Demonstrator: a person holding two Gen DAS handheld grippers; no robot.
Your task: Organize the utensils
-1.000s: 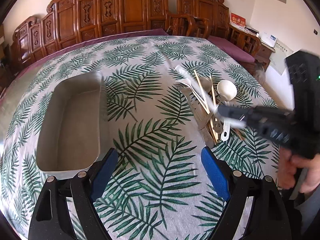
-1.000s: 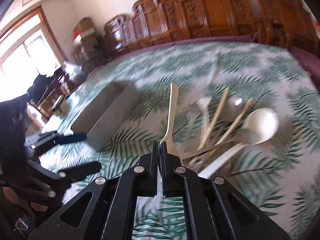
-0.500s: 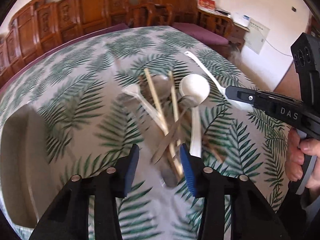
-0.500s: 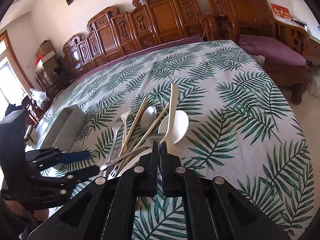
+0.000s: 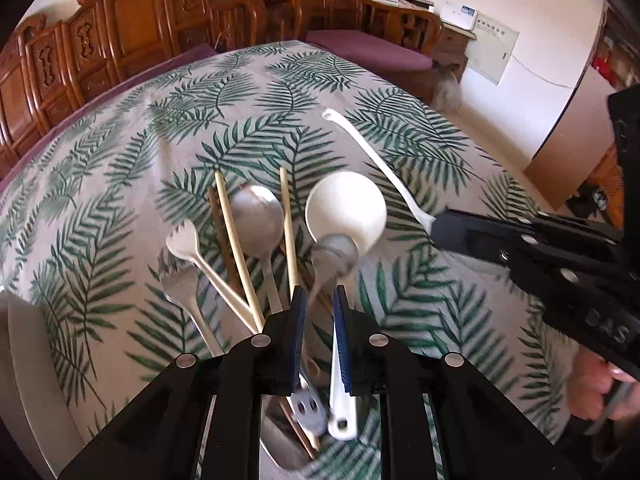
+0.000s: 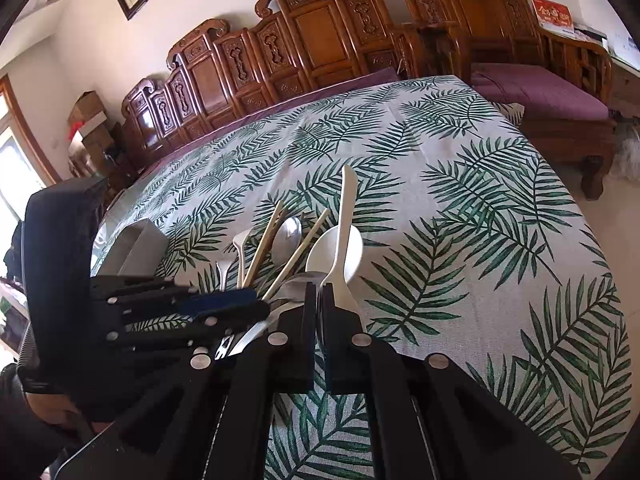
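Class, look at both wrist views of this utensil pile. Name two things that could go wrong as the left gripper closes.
1. The left gripper is closing around the small metal spoon, whose handle crosses the wooden chopsticks and the white ladle. Lifting may drag or scatter them.
2. The right gripper, shut on the white plastic knife, sits close beside the left one; the two may collide.

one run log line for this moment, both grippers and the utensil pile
left gripper: closing around small metal spoon handle in pile | right gripper: shut on white plastic knife | tray: at the left, no utensils visible inside
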